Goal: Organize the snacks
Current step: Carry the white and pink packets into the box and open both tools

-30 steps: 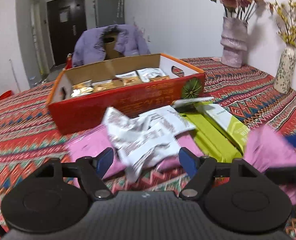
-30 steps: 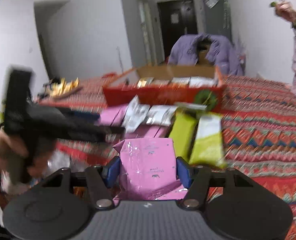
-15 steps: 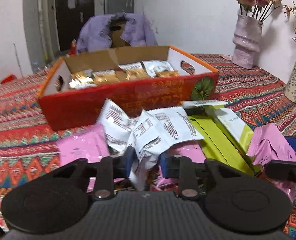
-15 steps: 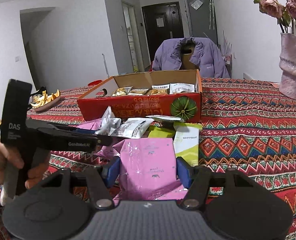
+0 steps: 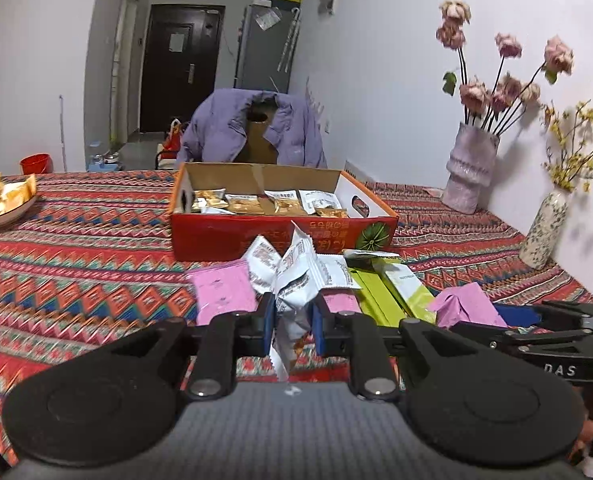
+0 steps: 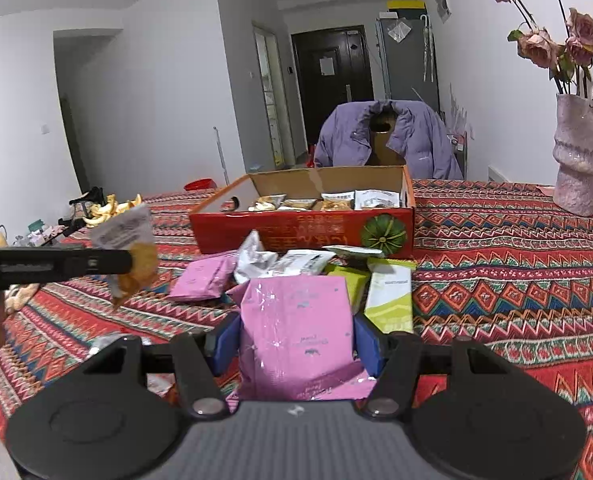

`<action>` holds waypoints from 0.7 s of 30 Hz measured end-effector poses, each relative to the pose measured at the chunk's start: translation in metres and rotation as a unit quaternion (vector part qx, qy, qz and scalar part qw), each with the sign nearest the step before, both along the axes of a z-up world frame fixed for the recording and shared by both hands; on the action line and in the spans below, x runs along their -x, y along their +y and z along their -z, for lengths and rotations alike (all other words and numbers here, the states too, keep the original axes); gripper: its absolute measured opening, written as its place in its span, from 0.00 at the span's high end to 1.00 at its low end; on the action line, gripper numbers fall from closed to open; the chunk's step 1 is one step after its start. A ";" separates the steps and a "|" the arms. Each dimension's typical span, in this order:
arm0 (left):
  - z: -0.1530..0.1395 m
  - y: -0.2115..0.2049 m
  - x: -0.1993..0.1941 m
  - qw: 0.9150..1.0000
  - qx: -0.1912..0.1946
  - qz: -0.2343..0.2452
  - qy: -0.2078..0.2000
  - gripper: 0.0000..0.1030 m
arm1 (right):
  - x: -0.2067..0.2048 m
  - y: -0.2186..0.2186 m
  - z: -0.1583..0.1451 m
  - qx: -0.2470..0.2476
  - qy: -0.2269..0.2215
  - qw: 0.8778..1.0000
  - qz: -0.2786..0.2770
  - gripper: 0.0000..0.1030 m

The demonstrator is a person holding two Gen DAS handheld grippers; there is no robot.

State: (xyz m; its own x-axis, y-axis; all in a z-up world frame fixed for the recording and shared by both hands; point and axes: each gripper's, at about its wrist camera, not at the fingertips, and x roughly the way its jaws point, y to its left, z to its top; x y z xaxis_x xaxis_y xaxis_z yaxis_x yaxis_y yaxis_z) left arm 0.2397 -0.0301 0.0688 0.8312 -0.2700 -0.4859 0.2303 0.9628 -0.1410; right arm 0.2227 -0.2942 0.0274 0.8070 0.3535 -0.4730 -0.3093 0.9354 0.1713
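Note:
My left gripper [image 5: 292, 326] is shut on a white snack packet [image 5: 296, 280] and holds it above the table; it shows from the side in the right wrist view [image 6: 130, 252]. My right gripper [image 6: 296, 344] is shut on a pink snack packet [image 6: 296, 332], also seen in the left wrist view [image 5: 464, 308]. An open red cardboard box [image 5: 280, 236] with several packets inside stands behind the pile. White packets [image 6: 280, 260], pink packets [image 5: 224, 292] and green packets [image 6: 390, 296] lie in front of the box.
A plate of orange peels [image 5: 0, 204] sits at the table's far left. A pink vase with roses [image 5: 470, 172] and a speckled vase [image 5: 544, 228] stand at the right by the wall. A chair with a purple jacket [image 5: 252, 132] is behind the table.
My left gripper closed on a white packet from the pile and lifted it up. My right gripper keeps holding the pink packet and has risen a little.

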 end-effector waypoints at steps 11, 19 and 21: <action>-0.013 0.022 0.009 0.999 0.026 -0.006 -0.018 0.81 | 0.016 0.012 -0.018 -0.006 -0.024 1.000 -0.017 0.42; -0.031 0.012 -0.101 1.000 -0.005 0.020 -0.021 0.81 | -0.078 0.018 -0.050 -0.025 -0.031 0.999 -0.032 0.42; -0.033 0.010 -0.145 1.000 0.008 0.025 -0.004 0.81 | -0.123 0.019 -0.055 -0.043 -0.018 0.999 -0.026 0.42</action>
